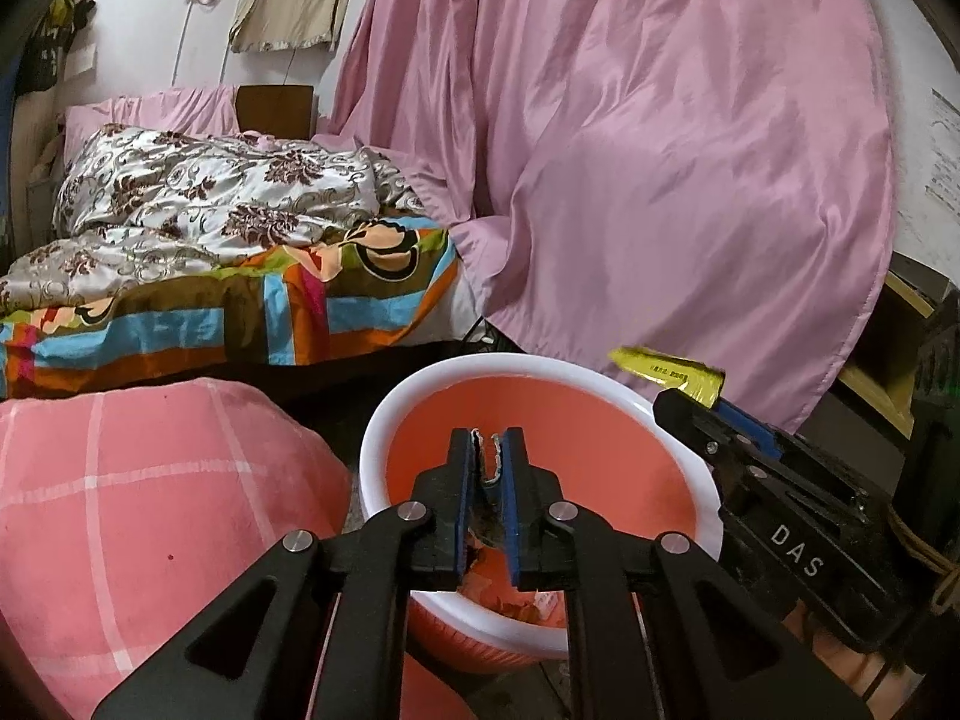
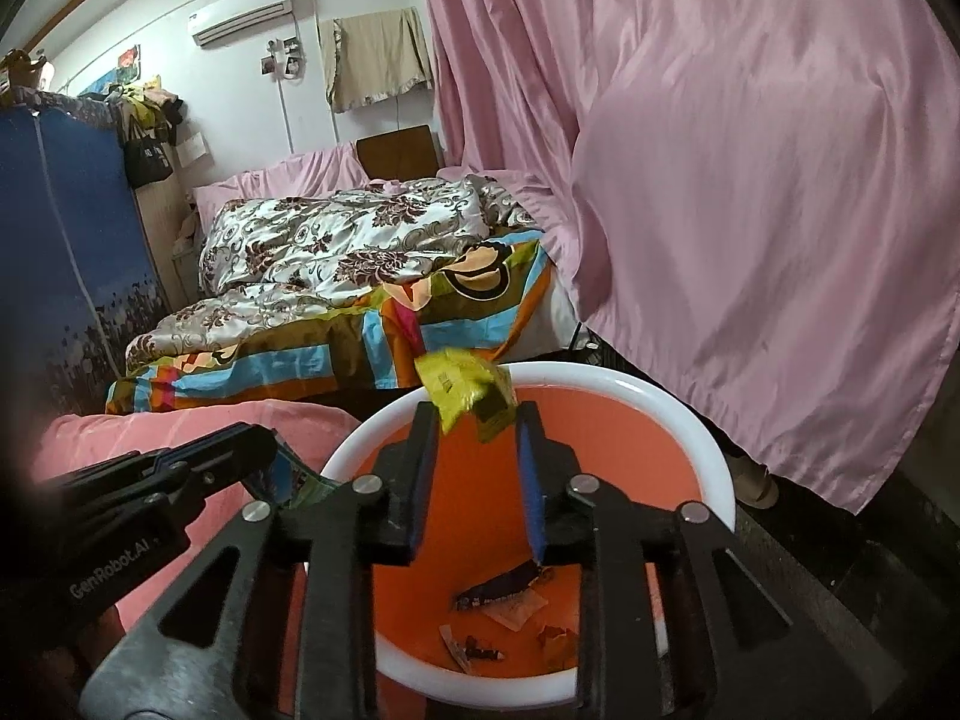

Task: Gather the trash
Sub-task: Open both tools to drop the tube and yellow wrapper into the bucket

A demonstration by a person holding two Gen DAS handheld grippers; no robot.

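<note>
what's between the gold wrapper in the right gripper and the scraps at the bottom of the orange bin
Nothing: in the right wrist view the crumpled gold foil wrapper hangs over bare orange wall of the white-rimmed plastic bin, scraps below.

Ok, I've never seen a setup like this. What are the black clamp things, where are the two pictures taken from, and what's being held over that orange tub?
There is no robot arm here. A person carries two hand-held grippers, each with a fisheye camera looking forward along its two jaws.

The left wrist view shows the left gripper over the orange bin, jaws nearly shut on a thin crumpled wrapper. At the right of that view, the right gripper enters from the side.

The right wrist view shows the right gripper, its jaws wider apart, with a gold foil wrapper at their tips above the same bin. Whether it is gripped or just let go, I cannot tell. Several scraps of trash already lie in the bottom.

Around it are a pink cushion, a bed and a pink curtain.
</note>
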